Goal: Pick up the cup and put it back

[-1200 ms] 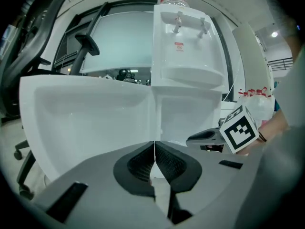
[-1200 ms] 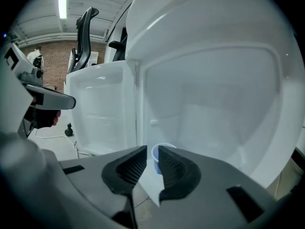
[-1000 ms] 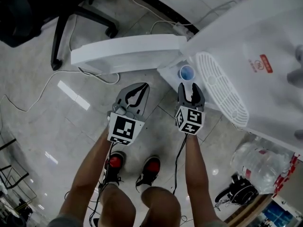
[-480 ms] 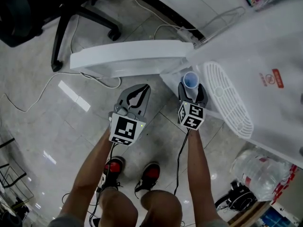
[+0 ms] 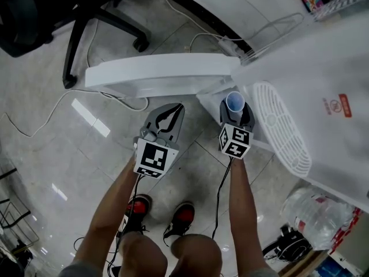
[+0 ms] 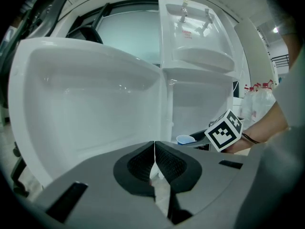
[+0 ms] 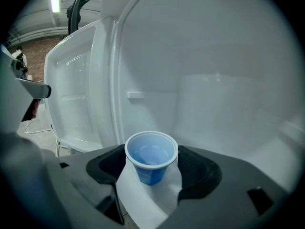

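Note:
A small blue plastic cup (image 7: 151, 154) stands upright on the white floor of an open white cabinet (image 5: 323, 62). My right gripper (image 7: 152, 168) reaches into the cabinet with the cup between its jaws. The jaws have just been opening and now stand wide on either side of the rim, not pressing it. In the head view the cup (image 5: 234, 101) shows at the tip of the right gripper (image 5: 235, 112). My left gripper (image 5: 176, 107) hangs to the left over the tiled floor, shut with nothing in it. From the left gripper (image 6: 154, 149) view, the cup (image 6: 185, 139) appears beside the right gripper's marker cube.
The cabinet's white door (image 5: 155, 74) swings open to the left, just beyond the left gripper. A round vent grille (image 5: 282, 126) is on the cabinet's side. An office chair base (image 5: 98, 22), floor cables (image 5: 40, 126) and a water bottle (image 5: 317, 203) lie around.
The right gripper has gone forward from short of the cup to around it, with its jaws spread wider. The left gripper has barely shifted.

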Available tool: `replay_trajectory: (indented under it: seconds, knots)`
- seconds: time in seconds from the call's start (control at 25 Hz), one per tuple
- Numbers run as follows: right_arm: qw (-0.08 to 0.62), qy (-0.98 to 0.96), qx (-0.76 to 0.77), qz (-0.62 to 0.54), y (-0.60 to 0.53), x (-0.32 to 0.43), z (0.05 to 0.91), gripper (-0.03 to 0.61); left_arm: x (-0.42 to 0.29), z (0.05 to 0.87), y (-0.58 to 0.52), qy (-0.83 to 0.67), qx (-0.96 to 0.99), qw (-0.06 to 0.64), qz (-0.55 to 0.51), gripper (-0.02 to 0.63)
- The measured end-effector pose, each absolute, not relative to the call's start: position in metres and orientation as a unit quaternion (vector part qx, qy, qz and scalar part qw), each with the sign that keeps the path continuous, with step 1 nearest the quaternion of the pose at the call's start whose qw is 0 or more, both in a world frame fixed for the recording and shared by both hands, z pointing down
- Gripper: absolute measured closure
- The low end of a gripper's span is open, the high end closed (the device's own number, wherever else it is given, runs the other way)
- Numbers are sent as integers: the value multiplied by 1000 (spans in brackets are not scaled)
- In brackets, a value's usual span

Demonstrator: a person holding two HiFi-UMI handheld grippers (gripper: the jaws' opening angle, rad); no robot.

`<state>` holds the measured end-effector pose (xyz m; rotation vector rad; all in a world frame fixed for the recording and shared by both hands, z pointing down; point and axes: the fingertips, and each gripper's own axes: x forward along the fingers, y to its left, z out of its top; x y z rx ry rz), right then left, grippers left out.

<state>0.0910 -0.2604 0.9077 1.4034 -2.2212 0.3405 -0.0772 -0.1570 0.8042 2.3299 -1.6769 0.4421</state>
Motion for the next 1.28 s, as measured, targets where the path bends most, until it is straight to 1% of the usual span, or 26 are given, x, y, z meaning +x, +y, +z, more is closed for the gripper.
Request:
replay_trajectory:
  seconds: [0.4,0.68,1.0,1.28]
  knots:
    - [231,-817,516,114,-257,89,884,233,-77,789,-155,-575,797,116,144,589]
    - [227,-822,510,115,-233,85,858,233,-78,766,-138,-574,797,121,145,589]
    - [233,-828,495,123,-187,80,808,235,-74,717,-106,-568,797,135,155,589]
    - [241,-828,489,134,-149,82,753,236,-71,649,-86,-562,800,133,163,589]
